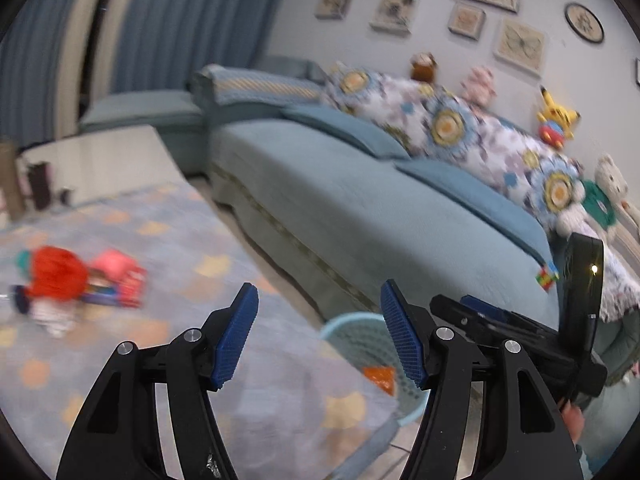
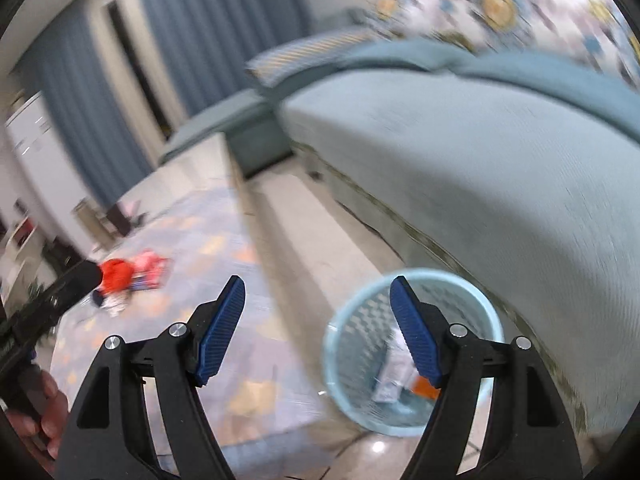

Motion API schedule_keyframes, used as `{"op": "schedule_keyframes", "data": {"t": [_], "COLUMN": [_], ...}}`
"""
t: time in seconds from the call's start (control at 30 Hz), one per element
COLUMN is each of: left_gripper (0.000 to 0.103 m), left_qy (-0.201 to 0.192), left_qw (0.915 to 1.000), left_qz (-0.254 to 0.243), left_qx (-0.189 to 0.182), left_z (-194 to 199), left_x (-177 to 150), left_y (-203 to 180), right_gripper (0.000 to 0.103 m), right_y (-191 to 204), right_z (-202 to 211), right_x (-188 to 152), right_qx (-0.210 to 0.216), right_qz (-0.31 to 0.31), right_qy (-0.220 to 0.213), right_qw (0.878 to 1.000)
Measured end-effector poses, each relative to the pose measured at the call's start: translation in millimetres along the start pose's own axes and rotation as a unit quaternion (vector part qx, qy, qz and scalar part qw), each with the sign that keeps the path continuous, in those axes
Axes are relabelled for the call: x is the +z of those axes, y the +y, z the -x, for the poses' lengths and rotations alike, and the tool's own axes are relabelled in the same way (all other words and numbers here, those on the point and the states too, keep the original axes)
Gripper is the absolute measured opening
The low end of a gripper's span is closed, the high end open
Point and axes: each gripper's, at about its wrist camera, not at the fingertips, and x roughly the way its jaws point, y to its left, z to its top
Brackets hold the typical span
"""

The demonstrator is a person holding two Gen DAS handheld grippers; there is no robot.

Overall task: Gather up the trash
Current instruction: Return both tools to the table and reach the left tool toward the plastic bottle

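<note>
Wastebasket [image 2: 412,360] holds white and orange wrappers [image 2: 394,376]; left gripper [image 1: 320,332] and right gripper [image 2: 318,328] gape empty.

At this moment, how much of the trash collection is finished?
Partly done: the light blue bin already holds a whitish wrapper and an orange one. In hand: nothing; left gripper and right gripper are open and empty. Left: the red and pink litter pile on the mat.

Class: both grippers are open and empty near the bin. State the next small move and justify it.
Probably swing the left gripper toward the trash pile on the rug. Its jaws are open and empty, the light blue bin already holds wrappers, and the red and pink litter lies uncollected on the left.
</note>
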Motion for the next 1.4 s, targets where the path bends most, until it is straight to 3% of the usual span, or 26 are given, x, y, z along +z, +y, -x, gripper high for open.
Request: {"op": "schedule_keyframes", "data": {"t": [0.17, 0.2, 0.37, 0.6, 0.8, 1.1, 1.27, 1.4], "left_gripper": [0.063, 0.063, 0.069, 0.070, 0.070, 0.071, 0.074, 0.078], "left_qy": [-0.047, -0.055, -0.081, -0.078, -0.060, -0.023, -0.009, -0.006], "left_qw": [0.9956, 0.9939, 0.9859, 0.9759, 0.9637, 0.9289, 0.8970, 0.8833], "left_qz": [0.016, 0.018, 0.040, 0.084, 0.132, 0.269, 0.353, 0.381], "left_qx": [0.080, 0.094, 0.141, 0.186, 0.224, 0.253, 0.265, 0.273], "left_z": [62, 73, 115, 137, 129, 80, 53, 37], "left_x": [20, 23, 33, 32, 15, -13, -30, -33], "left_y": [35, 42, 83, 166, 243, 345, 381, 400], "right_gripper": [0.071, 0.071, 0.071, 0.071, 0.071, 0.063, 0.063, 0.064], "right_y": [78, 78, 143, 204, 226, 256, 263, 264], "right_z": [3, 3, 3, -37, -93, -180, -218, -238], "right_x": [11, 11, 14, 9, -1, -12, -9, -5], "right_qx": [0.045, 0.045, 0.065, 0.074, 0.082, 0.092, 0.101, 0.113], "right_qz": [0.062, 0.062, 0.112, 0.168, 0.183, 0.195, 0.199, 0.204], "right_qy": [-0.006, -0.006, -0.006, 0.016, 0.027, 0.016, 0.020, 0.028], "right_qw": [0.997, 0.997, 0.992, 0.983, 0.979, 0.976, 0.975, 0.972]}}
